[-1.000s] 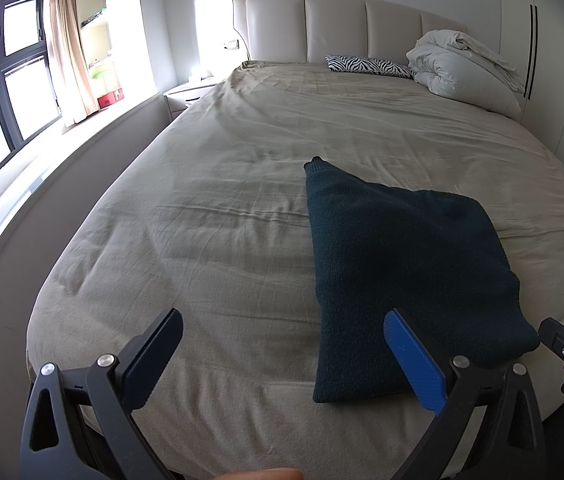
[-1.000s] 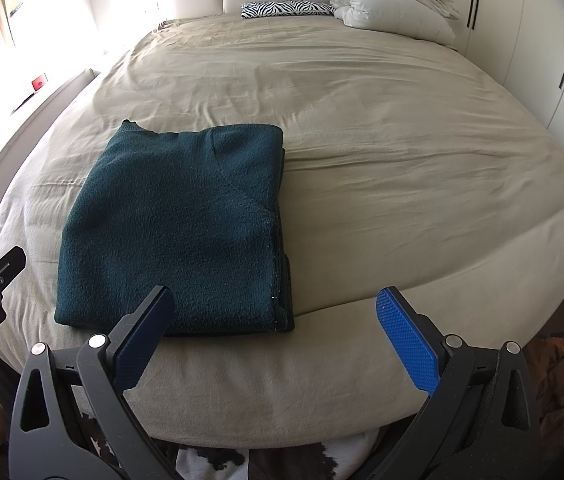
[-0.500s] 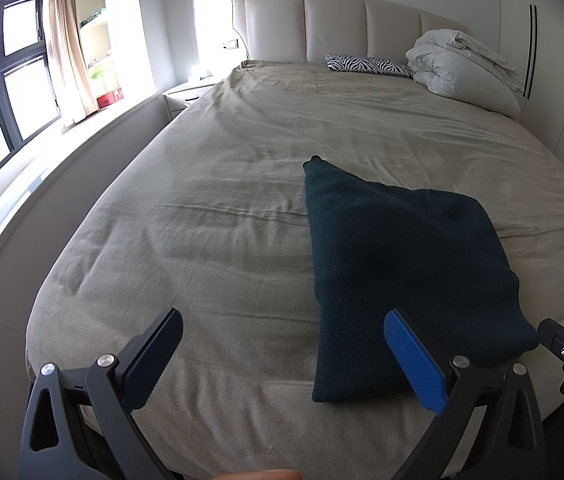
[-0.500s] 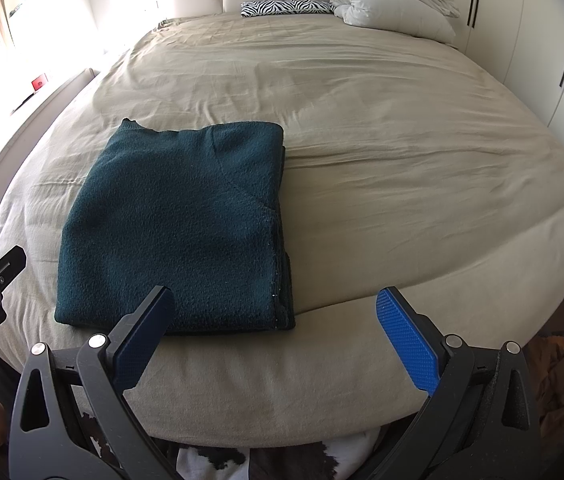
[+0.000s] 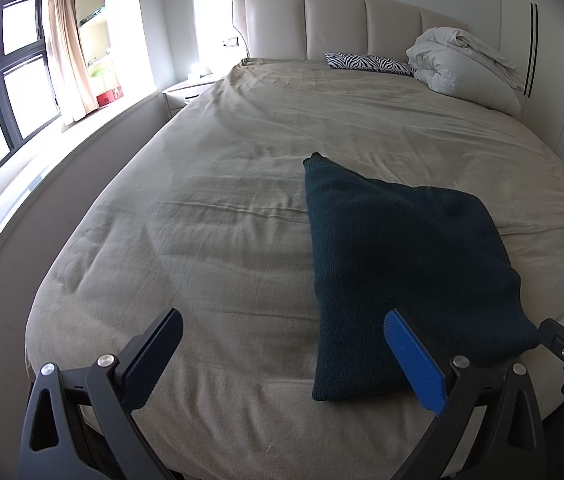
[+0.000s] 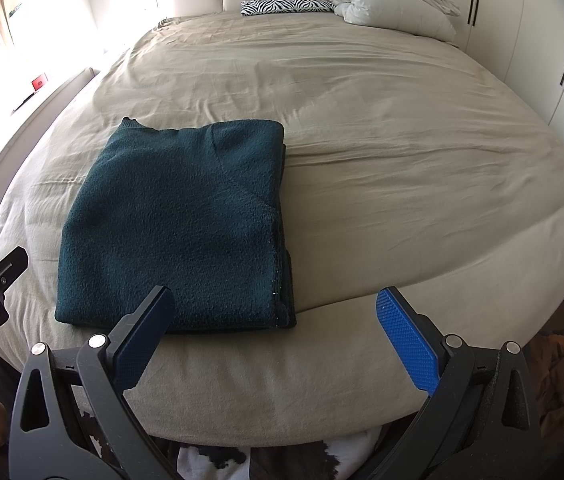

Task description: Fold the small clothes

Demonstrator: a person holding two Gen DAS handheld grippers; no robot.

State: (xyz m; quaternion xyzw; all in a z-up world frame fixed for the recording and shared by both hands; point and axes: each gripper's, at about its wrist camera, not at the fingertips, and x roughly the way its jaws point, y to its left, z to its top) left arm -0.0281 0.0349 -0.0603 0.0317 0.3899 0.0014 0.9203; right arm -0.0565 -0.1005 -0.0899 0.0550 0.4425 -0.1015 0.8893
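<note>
A dark teal sweater (image 5: 401, 248) lies folded into a rough rectangle near the foot of the bed (image 5: 222, 240). It also shows in the right wrist view (image 6: 178, 224), left of centre, with its stacked edges on the right side. My left gripper (image 5: 282, 352) is open and empty, held above the bed's foot edge to the left of the sweater. My right gripper (image 6: 274, 336) is open and empty, at the bed's foot edge just in front of the sweater's near right corner. Neither gripper touches the cloth.
The bed (image 6: 401, 160) has a beige cover. A zebra pillow (image 5: 365, 64) and a bundled white duvet (image 5: 465, 64) lie by the headboard. A nightstand (image 5: 186, 92) and window are on the left, white wardrobes (image 6: 553, 40) on the right.
</note>
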